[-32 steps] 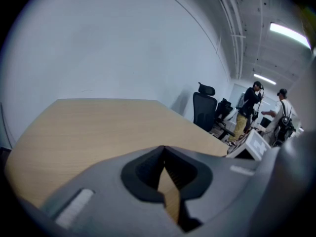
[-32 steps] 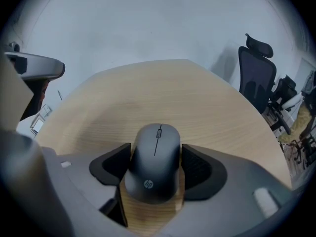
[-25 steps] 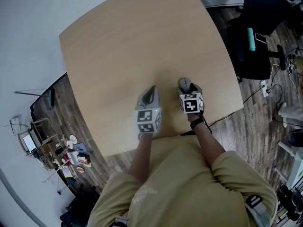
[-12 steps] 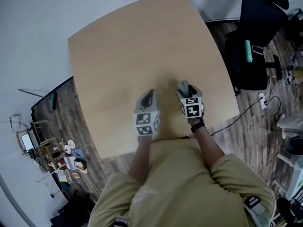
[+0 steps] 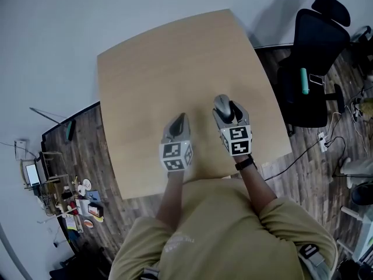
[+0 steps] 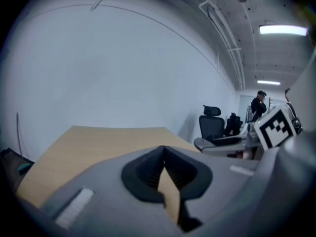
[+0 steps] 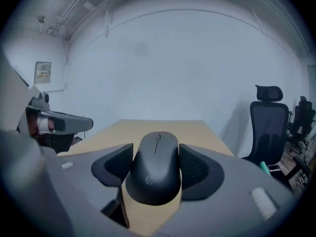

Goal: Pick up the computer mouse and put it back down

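Dark grey smooth plastic computer mouse clamped by long sides in right gripper, held above light wooden worktop. Left gripper: jaws together, empty. Mouse likely light, rigid; shell slick and curved, could slide forward. Best hold: flat sides at mid-body, gentle squeeze, clear of buttons and wheel.

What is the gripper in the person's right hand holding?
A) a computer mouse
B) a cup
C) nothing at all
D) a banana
A: in the right gripper view, the right gripper has its two dark pads pressed on either side of a black computer mouse, which it holds above the wooden table.
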A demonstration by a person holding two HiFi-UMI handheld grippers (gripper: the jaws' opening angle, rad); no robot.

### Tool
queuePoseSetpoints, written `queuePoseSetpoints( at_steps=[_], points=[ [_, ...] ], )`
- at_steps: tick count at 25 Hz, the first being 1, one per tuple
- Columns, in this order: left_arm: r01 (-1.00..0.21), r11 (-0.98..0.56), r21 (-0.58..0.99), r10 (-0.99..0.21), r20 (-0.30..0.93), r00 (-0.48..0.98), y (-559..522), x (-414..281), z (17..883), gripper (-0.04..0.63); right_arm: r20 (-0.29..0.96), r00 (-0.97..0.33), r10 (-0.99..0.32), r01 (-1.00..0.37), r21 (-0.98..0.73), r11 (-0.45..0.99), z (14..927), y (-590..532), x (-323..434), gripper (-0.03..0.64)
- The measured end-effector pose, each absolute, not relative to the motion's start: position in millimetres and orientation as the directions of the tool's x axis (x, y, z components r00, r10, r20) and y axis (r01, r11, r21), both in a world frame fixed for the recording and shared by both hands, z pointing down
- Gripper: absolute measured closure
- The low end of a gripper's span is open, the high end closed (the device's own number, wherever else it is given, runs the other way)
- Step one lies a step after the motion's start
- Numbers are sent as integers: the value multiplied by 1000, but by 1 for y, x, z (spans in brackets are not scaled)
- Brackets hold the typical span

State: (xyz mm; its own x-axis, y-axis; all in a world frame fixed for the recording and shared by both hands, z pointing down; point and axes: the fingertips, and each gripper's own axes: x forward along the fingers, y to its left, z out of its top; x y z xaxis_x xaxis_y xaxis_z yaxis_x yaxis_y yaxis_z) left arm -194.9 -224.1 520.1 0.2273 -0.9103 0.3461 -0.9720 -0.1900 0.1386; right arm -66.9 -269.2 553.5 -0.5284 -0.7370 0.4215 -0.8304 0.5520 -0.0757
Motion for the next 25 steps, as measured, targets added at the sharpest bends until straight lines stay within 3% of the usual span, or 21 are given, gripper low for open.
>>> queuePoseSetpoints(
  at_steps=[17,23,25],
  points=[
    [-984,-146,98,-989,7,148,-200,-216,352,595,-104,-639,-762,-767,4,642,336,-237,-85,321],
    [-992,-124,-26,-992,-19,125,-191,-217,325,597,-194,-640,-743,-761,28,648,299,-222,-85,321],
    [-990,-138,7,-989,-55,137,-189,-215,321,595,-201,-642,-740,-758,27,651,296,-221,-85,321]
  ],
)
